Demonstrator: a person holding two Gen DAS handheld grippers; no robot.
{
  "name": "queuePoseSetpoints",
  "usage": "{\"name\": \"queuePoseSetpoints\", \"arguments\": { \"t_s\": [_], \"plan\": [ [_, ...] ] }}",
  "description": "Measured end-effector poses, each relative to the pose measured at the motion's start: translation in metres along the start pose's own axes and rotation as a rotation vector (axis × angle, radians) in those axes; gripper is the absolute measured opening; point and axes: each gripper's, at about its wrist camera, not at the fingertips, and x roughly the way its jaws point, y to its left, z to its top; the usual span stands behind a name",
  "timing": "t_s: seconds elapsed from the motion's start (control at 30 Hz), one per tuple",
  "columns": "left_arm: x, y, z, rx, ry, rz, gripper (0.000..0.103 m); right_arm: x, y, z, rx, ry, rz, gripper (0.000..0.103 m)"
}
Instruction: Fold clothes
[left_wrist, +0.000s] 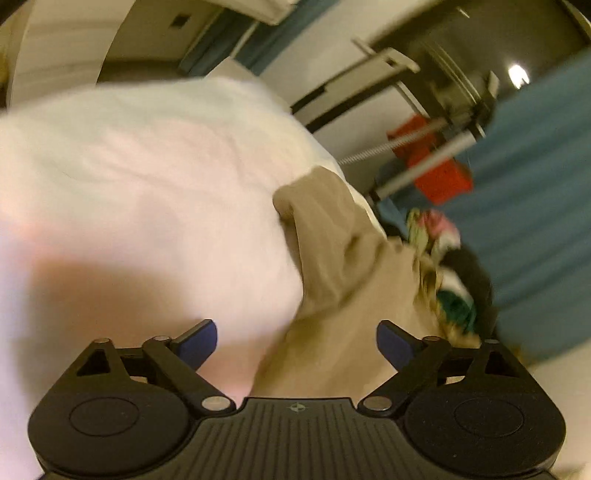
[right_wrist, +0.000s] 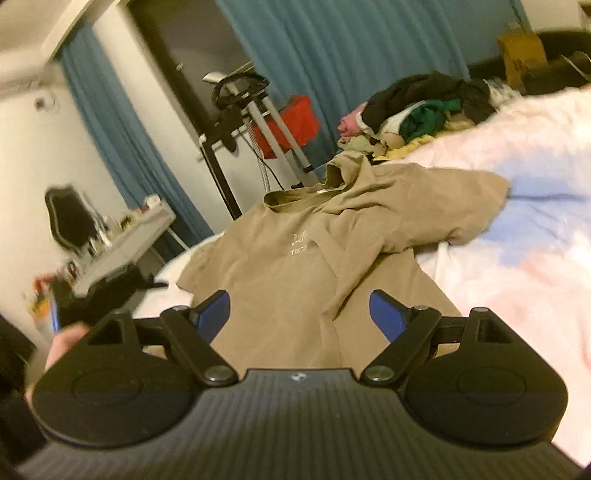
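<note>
Shirt (right_wrist: 295, 258), tan w/ small pale chest print, lay face up on pale bedspread (right_wrist: 517, 240), collar at far end, right sleeve folded in over body. Right gripper (right_wrist: 299, 314) hovered over near hem, jaws spread, nothing btwn them. Left gripper (left_wrist: 297, 343) likewise spread and empty, above shirt edge. Clothes pile (right_wrist: 417, 110) sat far right on bed.

Two wrist fisheyes low over the bed (right_wrist: 535, 192)
The left view is rolled and close, the right nearly level; both share the tan T-shirt (left_wrist: 332, 266) (right_wrist: 295, 258), clothes pile (left_wrist: 443, 266) (right_wrist: 424, 107) and blue curtain (left_wrist: 535, 206) (right_wrist: 351, 55)
</note>
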Motion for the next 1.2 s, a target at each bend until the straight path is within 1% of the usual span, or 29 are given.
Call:
{"name": "queuePoseSetpoints", "arguments": {
  "t_s": [0.03, 0.1, 0.17, 0.2, 0.3, 0.37, 0.43, 0.47, 0.5, 0.53, 0.63, 0.7, 0.77, 0.8, 0.87, 0.9, 0.93, 0.97, 1.0, 1.03, 1.1, 1.17, 1.2],
  "plan": [
    [0.013, 0.003, 0.008, -0.033, -0.007, -0.016, 0.088, 0.006, 0.000, -0.001, -0.014, 0.006, -0.007, 0.084],
    [0.037, 0.004, 0.019, -0.054, -0.035, -0.039, 0.088, 0.019, -0.002, -0.003, -0.041, 0.020, -0.023, 0.084],
    [0.060, 0.002, 0.029, -0.050, -0.069, -0.069, 0.086, 0.033, -0.005, -0.006, -0.047, 0.039, -0.031, 0.084],
    [0.068, 0.001, 0.035, -0.049, -0.085, -0.083, 0.083, 0.039, -0.008, -0.007, -0.036, 0.051, -0.032, 0.084],
    [0.092, -0.005, 0.049, -0.037, -0.124, -0.099, 0.069, 0.058, -0.015, -0.008, 0.002, 0.081, -0.031, 0.084],
    [0.106, -0.011, 0.055, -0.005, -0.119, -0.091, 0.061, 0.064, -0.017, -0.008, 0.010, 0.085, -0.027, 0.084],
    [0.119, -0.016, 0.061, 0.031, -0.109, -0.087, 0.039, 0.069, -0.018, -0.008, 0.004, 0.085, -0.029, 0.084],
    [0.124, -0.019, 0.063, 0.050, -0.108, -0.078, 0.032, 0.070, -0.018, -0.008, 0.002, 0.084, -0.034, 0.084],
    [0.124, -0.021, 0.066, 0.072, -0.121, -0.054, 0.013, 0.072, -0.018, -0.008, 0.000, 0.083, -0.039, 0.084],
    [0.124, -0.024, 0.069, 0.094, -0.134, -0.030, 0.007, 0.073, -0.018, -0.009, -0.002, 0.081, -0.044, 0.084],
    [0.124, -0.033, 0.079, 0.163, -0.178, 0.043, 0.004, 0.075, -0.019, -0.008, -0.007, 0.075, -0.061, 0.084],
    [0.117, -0.040, 0.091, 0.224, -0.238, 0.094, 0.002, 0.075, -0.019, -0.007, -0.011, 0.070, -0.069, 0.084],
    [0.115, -0.045, 0.099, 0.275, -0.273, 0.156, 0.002, 0.073, -0.020, -0.006, -0.011, 0.058, -0.077, 0.084],
    [0.117, -0.046, 0.099, 0.304, -0.274, 0.172, 0.002, 0.072, -0.020, -0.006, -0.010, 0.053, -0.083, 0.084],
    [0.123, -0.048, 0.095, 0.344, -0.248, 0.190, 0.003, 0.071, -0.020, -0.007, -0.014, 0.050, -0.089, 0.084],
    [0.124, -0.049, 0.091, 0.353, -0.232, 0.193, 0.006, 0.071, -0.020, -0.007, -0.018, 0.049, -0.092, 0.084],
    [0.119, -0.047, 0.088, 0.347, -0.226, 0.192, 0.012, 0.071, -0.020, -0.007, -0.021, 0.048, -0.094, 0.084],
    [0.115, -0.045, 0.085, 0.340, -0.220, 0.190, 0.015, 0.071, -0.019, -0.007, -0.025, 0.046, -0.096, 0.084],
    [0.109, -0.045, 0.082, 0.339, -0.215, 0.188, 0.026, 0.070, -0.018, -0.007, -0.035, 0.039, -0.097, 0.084],
    [0.102, -0.047, 0.080, 0.352, -0.212, 0.189, 0.041, 0.068, -0.017, -0.007, -0.045, 0.032, -0.099, 0.084],
    [0.083, -0.050, 0.076, 0.382, -0.208, 0.188, 0.052, 0.065, -0.013, -0.006, -0.069, 0.021, -0.108, 0.084],
    [0.051, -0.050, 0.062, 0.432, -0.218, 0.182, 0.060, 0.060, -0.010, -0.005, -0.083, 0.004, -0.106, 0.084],
    [0.035, -0.053, 0.053, 0.454, -0.228, 0.184, 0.067, 0.057, -0.008, -0.005, -0.088, -0.007, -0.103, 0.084]
  ]
}}
